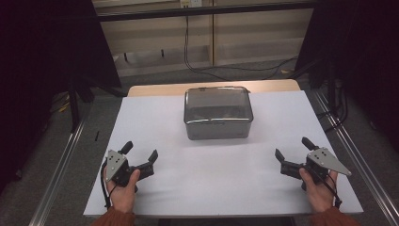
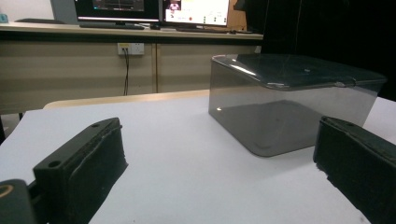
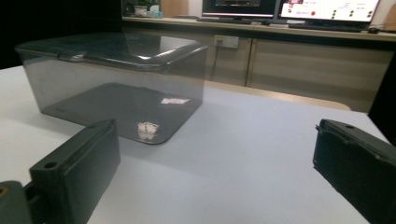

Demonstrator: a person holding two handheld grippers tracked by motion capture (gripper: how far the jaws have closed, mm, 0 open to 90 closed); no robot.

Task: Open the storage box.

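Observation:
A smoky see-through plastic box [image 1: 218, 113] with its lid on stands at the middle of the white table [image 1: 169, 122], toward the far side. My left gripper [image 1: 140, 151] rests near the front left of the table, open with nothing between its jaws. At the front right my right gripper [image 1: 293, 147] is open too, its jaws bare. Both point toward the box and stay well short of it. The left gripper view has the box [image 2: 289, 100] ahead to the right. The right gripper view has the box [image 3: 116, 84] ahead to the left.
A wooden strip [image 1: 155, 89] edges the table's far side. Beyond it stand a low cabinet [image 1: 211, 33] with cables, and monitors [image 2: 154, 11] on top. Metal rails [image 1: 61, 165] run along both sides of the table. Dark curtains [image 1: 47, 47] flank the space.

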